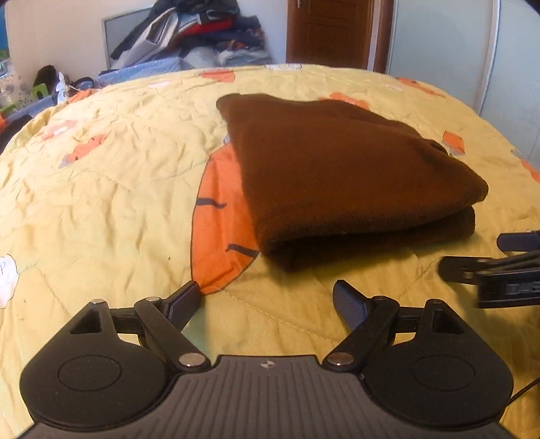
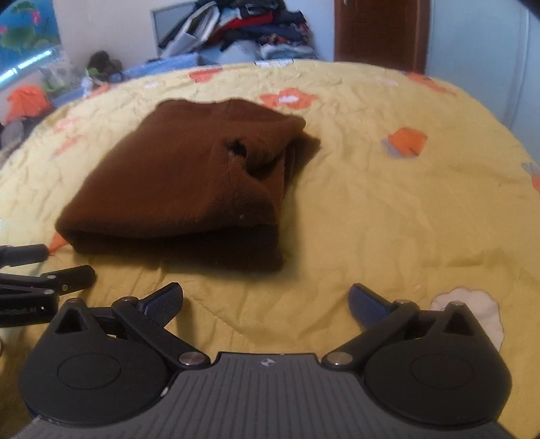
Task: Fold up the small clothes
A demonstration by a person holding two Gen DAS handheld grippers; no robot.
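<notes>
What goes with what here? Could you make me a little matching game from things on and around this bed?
Things:
1. garment
2. quilt
3. clothes heap
4. door

States:
A. yellow with orange shapes
B. brown wood, beyond the bed
C. folded, brown, lying on the bed
D. piled untidily past the far edge

Pairs: 1-C, 2-A, 3-D, 4-B

We have bare yellow quilt [image 1: 111, 189] on every side of the folded brown garment [image 1: 341, 175], the only thing lying on the bed. Our left gripper [image 1: 268, 304] and right gripper [image 2: 266, 305] hang close together at its near edge. A pile of clothes [image 1: 202, 30] blocks the far side.
</notes>
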